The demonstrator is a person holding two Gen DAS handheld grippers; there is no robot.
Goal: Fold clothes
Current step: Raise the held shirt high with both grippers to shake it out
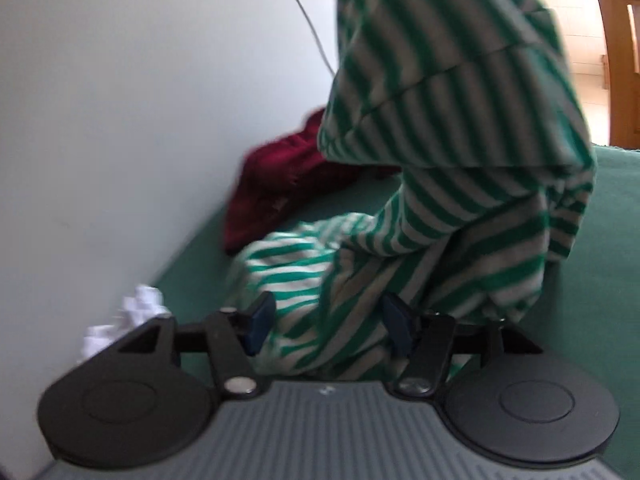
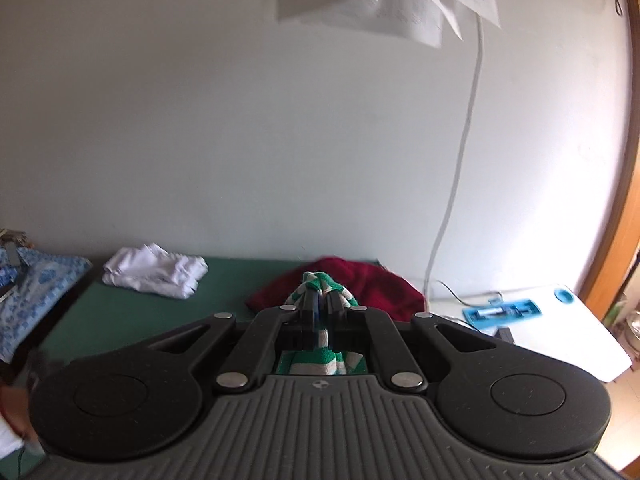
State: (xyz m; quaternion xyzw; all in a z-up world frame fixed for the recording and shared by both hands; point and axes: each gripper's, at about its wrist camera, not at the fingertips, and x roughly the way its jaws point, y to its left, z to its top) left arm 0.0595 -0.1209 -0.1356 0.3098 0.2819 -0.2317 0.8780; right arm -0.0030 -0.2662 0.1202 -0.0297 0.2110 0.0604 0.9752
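Nearest to us, our left gripper point(image 1: 326, 326) has its blue-padded fingers point(image 1: 260, 316) spread wide, with a bunch of the green-and-white striped garment point(image 1: 440, 128) lying between them but not pinched. Our right gripper point(image 2: 321, 300) is clamped tight on a fold of the same garment, a strip of stripes running back between its fingers.

From the left view, the garment hangs from above in a tall drape, and its lower part pools on the green mat point(image 1: 616, 248) just ahead of the open fingers.

We judge the step to be finding a second hold so the cloth can be spread flat. To do it well, we should close the left fingers on a single edge or seam, not the whole wad (a thick bunch will slip and twist), then draw the two holds apart until the stripes run straight before lowering it.

Farther on, the dark red garment point(image 1: 280, 184) lies against the mat's far edge by the wall point(image 1: 140, 100), touching the striped cloth's far side in the left view. The folded white clothes point(image 2: 156, 270) sit toward the mat's far left corner, well apart.
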